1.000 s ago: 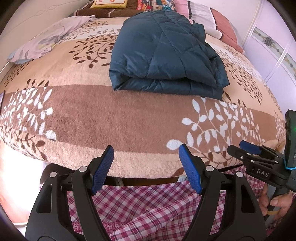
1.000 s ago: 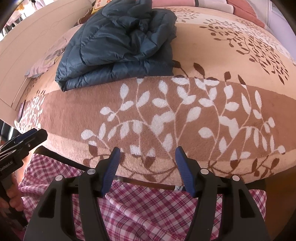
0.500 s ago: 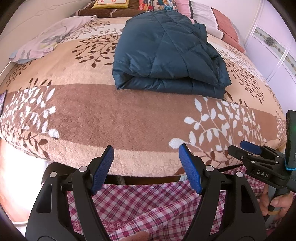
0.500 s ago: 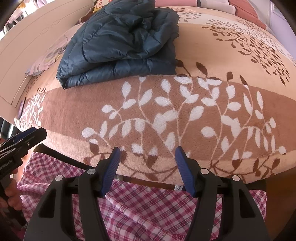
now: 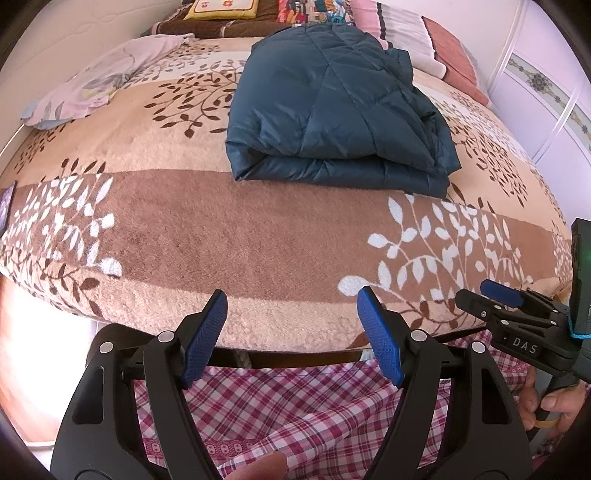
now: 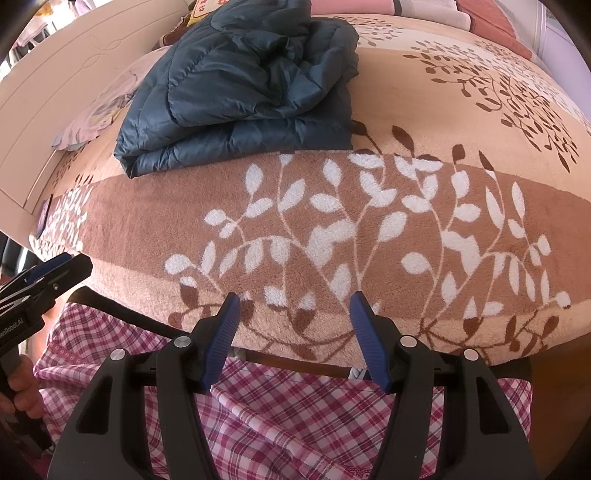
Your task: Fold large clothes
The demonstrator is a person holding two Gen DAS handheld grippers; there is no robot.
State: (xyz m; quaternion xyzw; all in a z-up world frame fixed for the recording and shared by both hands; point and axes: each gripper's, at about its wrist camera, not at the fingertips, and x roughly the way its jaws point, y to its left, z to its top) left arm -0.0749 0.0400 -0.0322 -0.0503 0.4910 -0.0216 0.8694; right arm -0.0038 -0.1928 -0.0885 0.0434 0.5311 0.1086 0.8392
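Observation:
A dark blue quilted jacket point(image 5: 332, 107) lies folded in a thick bundle on the bed, its folded edge toward me; the right wrist view shows the jacket point(image 6: 243, 88) at upper left. My left gripper point(image 5: 291, 299) hangs open over the bed's near edge, nothing between its blue pads. My right gripper point(image 6: 293, 302) is open too, also empty, beside it at the same edge. Each gripper shows in the other's view: the right one point(image 5: 491, 295) at far right, the left one point(image 6: 59, 266) at far left. Both stand well short of the jacket.
The bed carries a plush brown and beige leaf-patterned blanket point(image 5: 221, 229). A pale floral cloth point(image 5: 96, 88) lies at the far left, pillows point(image 5: 417, 33) at the head. A pink plaid cloth point(image 5: 295, 402) hangs below the bed edge. White wardrobe doors point(image 5: 546, 85) stand on the right.

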